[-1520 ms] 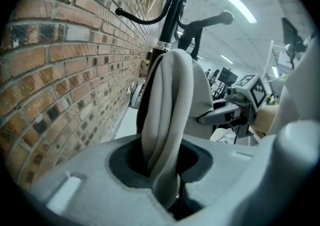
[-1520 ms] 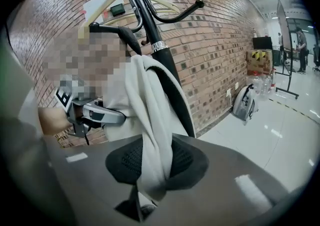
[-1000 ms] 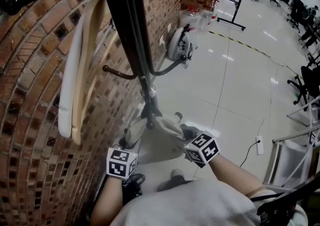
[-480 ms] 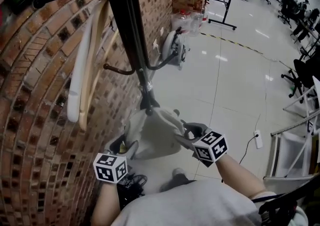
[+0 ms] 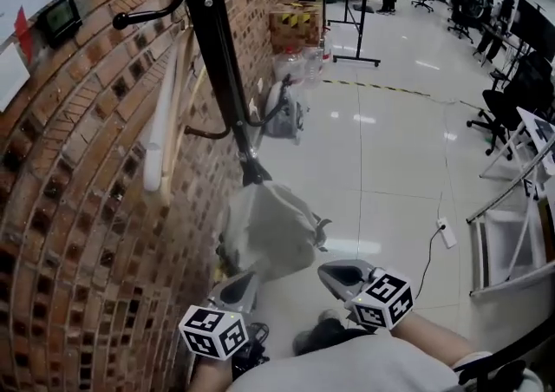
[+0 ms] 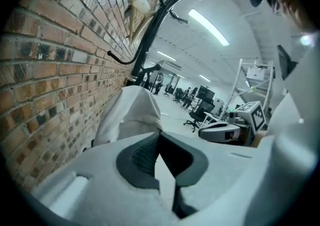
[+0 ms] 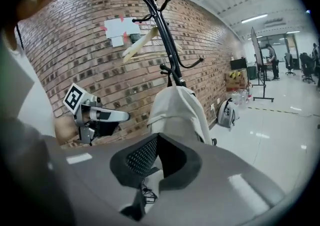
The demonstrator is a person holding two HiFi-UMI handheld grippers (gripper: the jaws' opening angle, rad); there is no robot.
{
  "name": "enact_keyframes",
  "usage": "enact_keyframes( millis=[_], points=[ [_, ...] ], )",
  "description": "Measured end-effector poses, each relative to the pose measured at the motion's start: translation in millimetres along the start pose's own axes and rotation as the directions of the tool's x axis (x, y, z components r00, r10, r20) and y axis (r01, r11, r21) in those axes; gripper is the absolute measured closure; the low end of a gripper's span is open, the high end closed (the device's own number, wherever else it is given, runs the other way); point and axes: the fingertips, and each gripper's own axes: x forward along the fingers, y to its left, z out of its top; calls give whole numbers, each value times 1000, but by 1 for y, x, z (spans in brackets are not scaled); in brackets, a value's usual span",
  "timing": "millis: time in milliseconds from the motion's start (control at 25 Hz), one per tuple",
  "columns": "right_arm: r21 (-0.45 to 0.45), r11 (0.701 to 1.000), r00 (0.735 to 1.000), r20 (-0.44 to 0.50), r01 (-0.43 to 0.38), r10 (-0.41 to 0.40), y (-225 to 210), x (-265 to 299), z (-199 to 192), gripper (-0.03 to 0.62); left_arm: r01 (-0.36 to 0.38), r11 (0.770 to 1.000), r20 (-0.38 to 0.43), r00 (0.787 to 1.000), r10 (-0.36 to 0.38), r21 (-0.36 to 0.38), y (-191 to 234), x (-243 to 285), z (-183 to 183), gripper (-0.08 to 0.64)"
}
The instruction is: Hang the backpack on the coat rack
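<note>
The pale grey backpack (image 5: 264, 230) hangs by its top from a low hook of the black coat rack (image 5: 217, 61), close to the brick wall. No gripper touches it. My left gripper (image 5: 246, 277) and right gripper (image 5: 329, 271) sit side by side just short of the bag, both shut and empty. In the left gripper view the backpack (image 6: 127, 115) hangs beyond the shut jaws (image 6: 159, 133), under the rack (image 6: 150, 35). The right gripper view shows the backpack (image 7: 177, 112) ahead of its shut jaws (image 7: 157, 137), with the left gripper (image 7: 100, 116) to one side.
A white hanger and wooden hangers (image 5: 160, 121) hang on the rack's upper arm. The brick wall (image 5: 78, 208) runs along the left. Another bag (image 5: 282, 108), a cardboard box (image 5: 295, 26), a power strip (image 5: 447, 232) and a white frame (image 5: 512, 243) stand on the glossy floor.
Both grippers have let go of the backpack, shut, and drawn back toward me. The bag now hangs free on the rack. The head view has tilted up.
</note>
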Motion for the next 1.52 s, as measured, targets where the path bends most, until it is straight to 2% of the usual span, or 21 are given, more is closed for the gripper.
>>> enact_keyframes(
  millis=[160,320,440,600,720,880,960,1120,1280,1520],
  points=[
    [0,999,999,-10,-49,49,32,-24,-20,592,69,997,3,998,-69,31,-44,-7,-13,558],
    [-17,996,996,-3,-89,89,54,-57,-28,592,93,992,0,996,-93,80,-89,-16,-24,558],
    [-34,991,991,10,-129,130,74,-90,-38,592,78,992,10,997,-80,97,-121,-32,-41,558],
    [-26,979,979,17,-204,205,105,-134,-71,592,55,997,2,998,-55,46,-169,-60,-87,558],
    [8,971,970,31,-241,241,122,-160,-94,592,35,998,-19,999,-34,46,-201,-84,-115,558],
    [67,964,965,62,-258,254,146,-187,-99,592,6,997,-12,1000,-6,82,-231,-112,-116,558],
    [62,960,960,74,-275,270,166,-202,-95,592,2,995,6,1000,-3,100,-244,-126,-112,558],
    [-11,972,967,102,-234,234,198,-228,-87,592,33,986,43,998,-40,161,-267,-150,-106,558],
    [-75,986,977,145,-146,156,237,-248,-97,592,54,978,69,995,-69,199,-280,-188,-118,558],
    [-69,991,978,166,-113,123,310,-249,-134,592,93,973,48,993,-106,213,-286,-259,-161,558]
  ],
)
